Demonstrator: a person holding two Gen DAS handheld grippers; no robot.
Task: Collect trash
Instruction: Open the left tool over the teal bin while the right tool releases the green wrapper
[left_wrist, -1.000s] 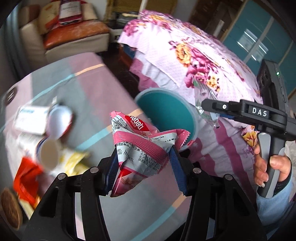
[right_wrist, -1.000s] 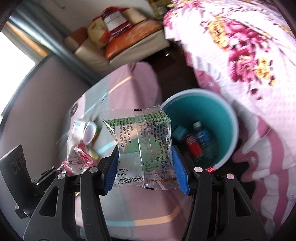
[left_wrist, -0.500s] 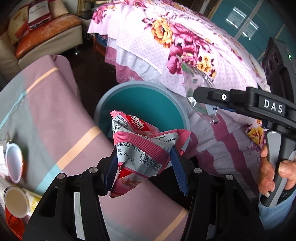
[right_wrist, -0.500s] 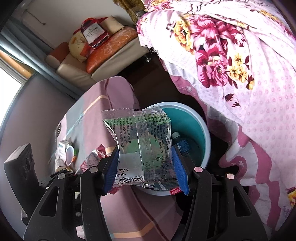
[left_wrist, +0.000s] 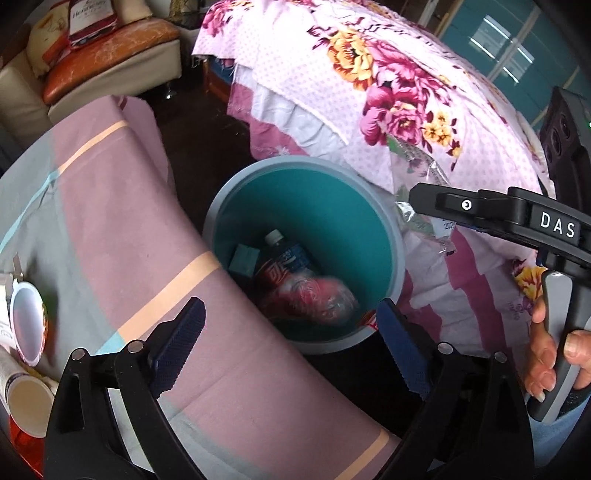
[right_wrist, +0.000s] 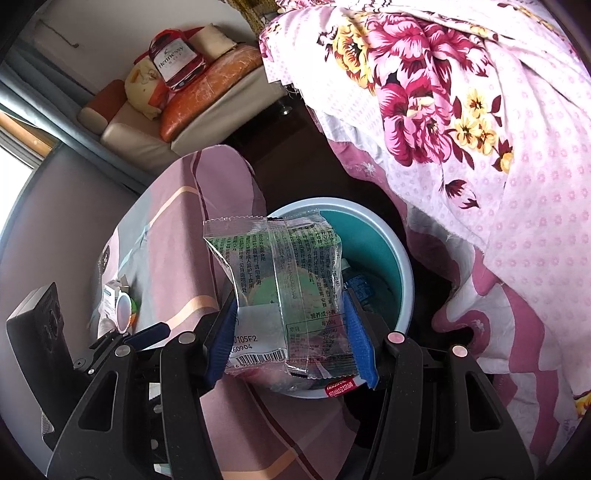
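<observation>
Trash fills the scene from left to right, so we start at the left edge of the left wrist view, where a white round lid (left_wrist: 27, 328) and a paper cup (left_wrist: 29, 404) on its side lie on the striped cloth (left_wrist: 122, 229), a soft pink and grey fabric with thin peach bands. Next we see the left gripper (left_wrist: 291, 350) tilted steeply down over the bin's near rim, its jaws opening wide with nothing between them; the blue pads (left_wrist: 177, 347) are ribbed, on black plastic arms. Beyond them stands the bin (left_wrist: 397, 258), round with a grey outer wall and a smooth teal inside. Lying in it we find a plastic bottle (left_wrist: 286, 258) with a white cap and a blue and red label, a small teal box (left_wrist: 243, 258), and a blurred pink wrapper (left_wrist: 321, 299), crinkled and glossy. To the right, a hand (left_wrist: 554, 354) wraps the grey handle of the right gripper (right_wrist: 291, 328), which points down at the bin from the side. Its jaws are closed on a clear snack packet (right_wrist: 280, 291), a flat, shiny film pouch with green print and a barcode, held upright in front of the bin's opening. Farthest right hangs a floral bedcover (left_wrist: 388, 96), pink, dotted and draped in folds.
</observation>
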